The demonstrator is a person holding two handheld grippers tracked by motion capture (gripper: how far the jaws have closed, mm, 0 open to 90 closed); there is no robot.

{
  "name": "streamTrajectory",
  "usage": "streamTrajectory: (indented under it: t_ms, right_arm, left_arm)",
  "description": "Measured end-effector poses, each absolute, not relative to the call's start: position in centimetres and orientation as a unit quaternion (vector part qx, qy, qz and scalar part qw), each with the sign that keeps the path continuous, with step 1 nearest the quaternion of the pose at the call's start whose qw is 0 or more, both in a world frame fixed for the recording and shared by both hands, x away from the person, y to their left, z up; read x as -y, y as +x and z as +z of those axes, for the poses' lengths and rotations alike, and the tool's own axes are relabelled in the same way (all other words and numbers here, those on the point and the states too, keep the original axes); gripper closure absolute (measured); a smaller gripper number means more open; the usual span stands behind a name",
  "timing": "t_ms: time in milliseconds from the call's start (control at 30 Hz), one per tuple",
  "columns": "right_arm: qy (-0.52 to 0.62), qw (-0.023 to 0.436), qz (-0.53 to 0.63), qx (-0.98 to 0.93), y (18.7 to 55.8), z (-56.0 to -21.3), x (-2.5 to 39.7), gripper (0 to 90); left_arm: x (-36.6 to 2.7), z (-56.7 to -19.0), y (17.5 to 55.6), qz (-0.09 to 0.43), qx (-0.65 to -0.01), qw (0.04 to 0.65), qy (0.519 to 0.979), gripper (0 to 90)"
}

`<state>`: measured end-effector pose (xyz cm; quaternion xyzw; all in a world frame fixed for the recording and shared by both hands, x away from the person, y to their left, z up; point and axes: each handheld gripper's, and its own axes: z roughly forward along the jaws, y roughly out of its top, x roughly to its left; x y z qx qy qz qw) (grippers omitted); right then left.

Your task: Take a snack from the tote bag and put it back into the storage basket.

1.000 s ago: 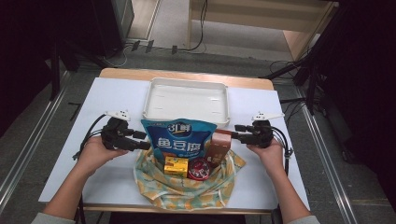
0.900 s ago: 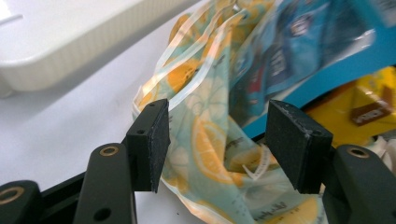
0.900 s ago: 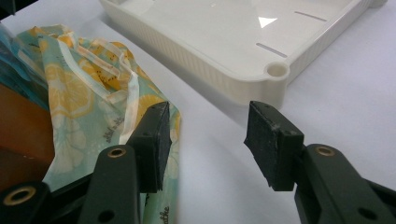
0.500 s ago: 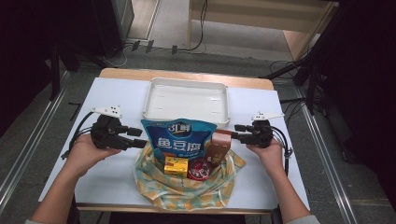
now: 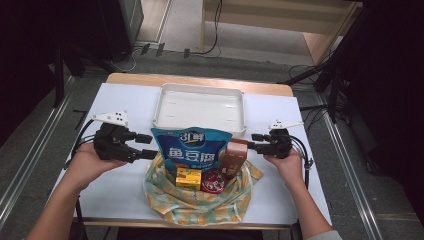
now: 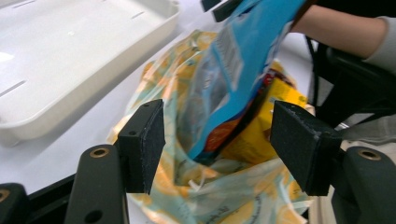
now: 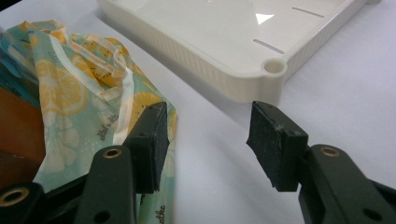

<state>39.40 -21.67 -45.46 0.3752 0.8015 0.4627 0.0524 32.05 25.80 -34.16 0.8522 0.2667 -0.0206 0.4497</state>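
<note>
High view looks forward and down over the whole table [image 5: 125, 100]. Both gripper views sit low and close, sharing the lemon-print bag [image 6: 187, 140] and white tray [image 7: 224, 42].

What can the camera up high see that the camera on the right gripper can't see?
The high view alone takes in both hands, the left gripper, the big blue snack bag, a small yellow box and a round red tin, all standing in the bag. The right gripper view alone gives a close look at its own open jaws and the round hole at the tray's corner. Both views share the white tray, the lemon-print cloth bag, the brown carton and the white table.
</note>
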Motion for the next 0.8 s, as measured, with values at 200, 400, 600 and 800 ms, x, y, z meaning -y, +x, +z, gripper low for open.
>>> streamTrajectory:
  t_ms: [200, 400, 600, 800]
  right_arm:
    - [0.373, 0.055, 0.459, -0.805, 39.4, -45.5, 21.6, 47.8]
    - [0.374, 0.056, 0.452, -0.808, 39.4, -45.6, 21.4, 47.3]
    - [0.374, 0.058, 0.45, -0.809, 39.4, -45.6, 21.4, 47.2]
    - [0.377, 0.061, 0.445, -0.81, 39.4, -45.6, 21.4, 47.2]
  left_arm:
    - [-25.2, -33.4, 31.7, -0.015, -0.255, 0.456, 0.853, 29.9]
    - [-24.6, -32.8, 31.6, -0.009, -0.249, 0.452, 0.856, 29.5]
    - [-23.7, -32.2, 32.0, -0.008, -0.245, 0.441, 0.863, 34.0]
    - [-22.7, -31.1, 32.4, -0.009, -0.24, 0.437, 0.867, 37.5]
